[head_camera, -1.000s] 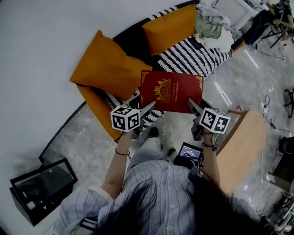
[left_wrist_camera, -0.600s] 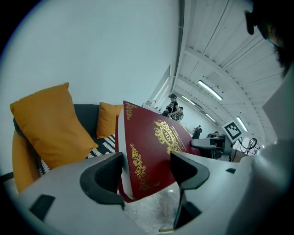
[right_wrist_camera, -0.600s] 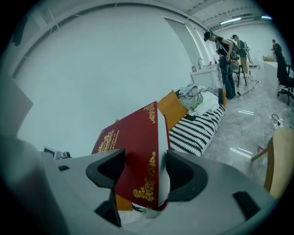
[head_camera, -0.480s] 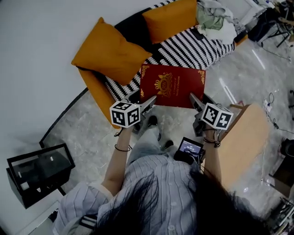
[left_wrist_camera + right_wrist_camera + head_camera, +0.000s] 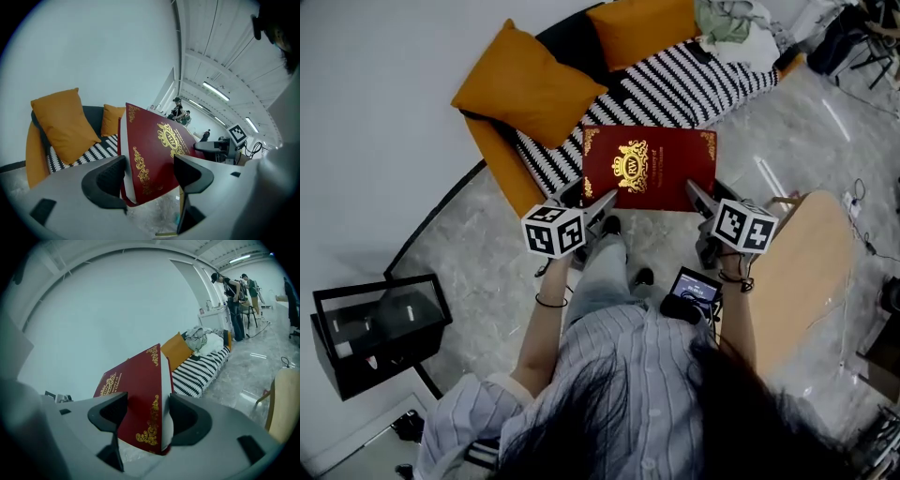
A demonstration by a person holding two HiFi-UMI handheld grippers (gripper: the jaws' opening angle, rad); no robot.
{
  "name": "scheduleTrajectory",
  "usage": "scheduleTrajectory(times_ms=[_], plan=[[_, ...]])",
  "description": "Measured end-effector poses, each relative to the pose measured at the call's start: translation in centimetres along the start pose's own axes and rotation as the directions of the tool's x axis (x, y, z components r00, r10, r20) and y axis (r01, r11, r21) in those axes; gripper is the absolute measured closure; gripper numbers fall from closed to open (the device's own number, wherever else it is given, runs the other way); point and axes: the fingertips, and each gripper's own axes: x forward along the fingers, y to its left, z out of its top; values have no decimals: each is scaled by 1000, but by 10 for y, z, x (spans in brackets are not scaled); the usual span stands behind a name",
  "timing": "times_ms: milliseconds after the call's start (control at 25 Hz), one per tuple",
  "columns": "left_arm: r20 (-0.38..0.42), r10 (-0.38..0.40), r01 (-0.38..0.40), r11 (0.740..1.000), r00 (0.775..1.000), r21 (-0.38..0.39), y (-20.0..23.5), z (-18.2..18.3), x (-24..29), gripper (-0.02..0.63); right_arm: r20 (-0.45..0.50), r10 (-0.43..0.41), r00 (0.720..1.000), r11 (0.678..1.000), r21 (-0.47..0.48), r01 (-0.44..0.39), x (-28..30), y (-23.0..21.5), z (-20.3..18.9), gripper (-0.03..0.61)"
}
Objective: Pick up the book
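Red book (image 5: 649, 169) held clear of sofa (image 5: 675, 84); left tool (image 5: 149, 174) and right tool (image 5: 143, 413) each grip a near corner.

Book (image 5: 649, 169), centre frame: deep red, gold scrollwork and crest. Cushions (image 5: 528, 84), upper left: orange. Sofa cover (image 5: 675, 80): black-and-white stripes.

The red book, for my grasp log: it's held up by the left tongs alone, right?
Not alone: the red book is held up by left tongs and right tongs together, as the right gripper view shows.
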Motion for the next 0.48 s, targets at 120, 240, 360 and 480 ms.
scheduleTrajectory(times_ms=[120, 240, 360, 480], plan=[[10, 9, -9, 1000, 1000, 11, -22, -23, -19, 290, 7, 19, 1000, 1000, -7, -19, -28, 2, -21, 279], [18, 12, -13, 1000, 1000, 20, -39, -36, -32, 290, 13, 23, 1000, 1000, -16, -23, -49, 2, -33, 279], [24, 15, -15, 1000, 1000, 27, -54, -46, -39, 290, 17, 29, 999, 999, -24, -28, -65, 0, -40, 281], [29, 18, -19, 999, 999, 34, -68, -53, -44, 290, 23, 36, 999, 999, -26, -35, -80, -4, -46, 279]])
